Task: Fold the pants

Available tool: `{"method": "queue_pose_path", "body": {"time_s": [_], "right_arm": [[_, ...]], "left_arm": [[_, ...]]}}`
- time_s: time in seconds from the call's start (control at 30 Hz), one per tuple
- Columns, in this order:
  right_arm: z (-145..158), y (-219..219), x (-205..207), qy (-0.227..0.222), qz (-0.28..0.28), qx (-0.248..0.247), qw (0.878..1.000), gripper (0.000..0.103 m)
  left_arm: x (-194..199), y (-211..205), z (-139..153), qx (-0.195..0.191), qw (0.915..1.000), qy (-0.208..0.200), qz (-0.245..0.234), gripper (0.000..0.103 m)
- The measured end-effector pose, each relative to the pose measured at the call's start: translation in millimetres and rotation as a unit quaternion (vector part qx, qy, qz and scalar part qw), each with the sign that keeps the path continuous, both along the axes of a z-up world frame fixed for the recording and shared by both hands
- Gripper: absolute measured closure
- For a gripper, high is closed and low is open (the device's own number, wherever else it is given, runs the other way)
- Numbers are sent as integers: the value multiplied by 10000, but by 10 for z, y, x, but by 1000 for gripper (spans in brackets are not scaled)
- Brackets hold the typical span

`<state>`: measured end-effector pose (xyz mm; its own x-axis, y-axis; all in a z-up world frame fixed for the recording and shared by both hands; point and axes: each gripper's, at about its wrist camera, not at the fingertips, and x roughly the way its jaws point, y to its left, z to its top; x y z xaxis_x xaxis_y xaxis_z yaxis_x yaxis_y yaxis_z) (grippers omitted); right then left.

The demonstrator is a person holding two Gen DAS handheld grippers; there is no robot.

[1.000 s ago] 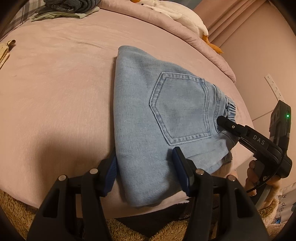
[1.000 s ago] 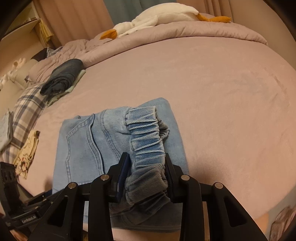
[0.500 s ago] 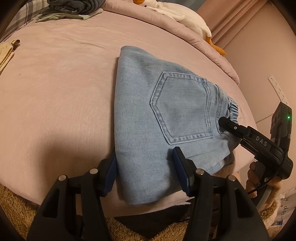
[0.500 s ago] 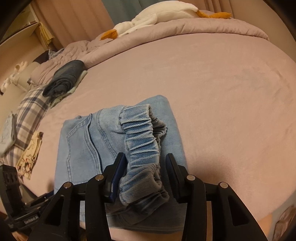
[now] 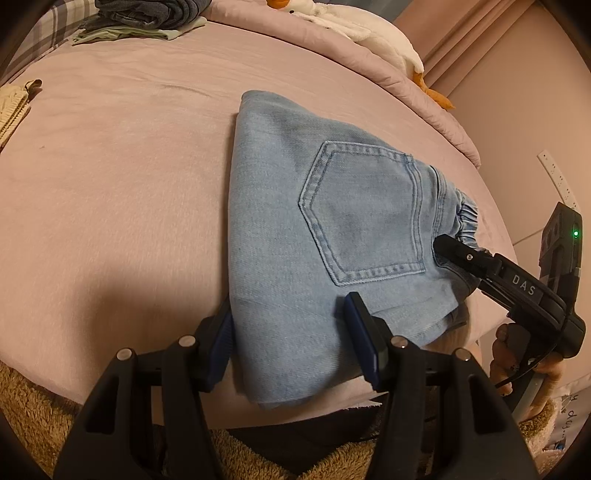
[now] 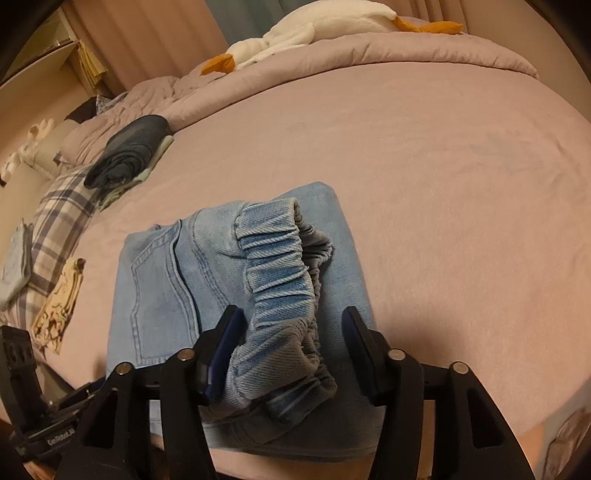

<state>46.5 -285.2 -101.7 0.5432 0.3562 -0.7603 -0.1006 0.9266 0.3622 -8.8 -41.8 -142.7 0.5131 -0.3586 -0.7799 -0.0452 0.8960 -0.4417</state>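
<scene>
Light blue denim pants [image 5: 317, 229] lie folded into a compact stack on the pink bed, back pocket up. My left gripper [image 5: 288, 343] is open, its jaws straddling the near folded edge. In the right wrist view the pants [image 6: 207, 280] show their elastic waistband [image 6: 280, 280] bunched up on top. My right gripper [image 6: 291, 343] is open, jaws either side of the waistband, not clamping it. The right gripper also shows in the left wrist view [image 5: 443, 247], at the waistband end.
The pink bed [image 5: 110, 177] has its front edge just below the pants. A folded dark garment stack [image 6: 129, 155] and a plaid cloth [image 6: 59, 221] lie far left. A white plush goose [image 6: 314, 29] rests on the rolled duvet at the back.
My right gripper opened and let go of the waistband, which now sits loose between the jaws. The left gripper stayed open in place.
</scene>
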Motion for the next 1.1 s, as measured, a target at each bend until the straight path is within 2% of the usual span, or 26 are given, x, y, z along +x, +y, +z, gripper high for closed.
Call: {"method": "queue_pose_path", "body": {"time_s": [0.1,0.3,0.37,0.4,0.47,0.5,0.57,0.7,0.87,0.97,1.07,1.1], "right_arm": [[-8,31,6,32,66,-14,10000,35],[34,79,-13,50,94,-219,9997,32],[46,40,-13,80,96,-135,9998,29],[52,17,-13,88,84,-83,9999,27],[51,-40,4,83,6,-9,10000,17],[43,-73,9,99,-80,-23,9999,16],[11,-140,30,137,-209,30,9997,16],[-100,-169,74,343,-39,498,9982,16],[-137,-113,103,309,102,550,9980,16],[-205,-105,198,228,171,816,9963,14],[-192,-104,209,177,201,874,9958,14],[-188,-100,205,158,205,866,9959,15]], "left_arm": [[-11,8,-1,-33,10000,23,-7,46],[-59,38,83,-29,9999,151,9,44],[-67,48,165,104,9999,69,-45,38],[-70,61,207,166,9998,-27,-43,33],[-63,105,283,178,9994,-302,9,22],[-39,132,291,150,9991,-386,28,17],[38,158,240,73,9994,-324,-7,17],[221,187,23,-380,9992,-16,-107,18],[364,83,-10,-381,9986,-184,-314,22],[466,34,-42,-408,9981,-197,-405,24],[510,-8,-32,-202,9988,-177,-402,35],[509,-20,-31,-107,9990,-184,-387,49]]}}
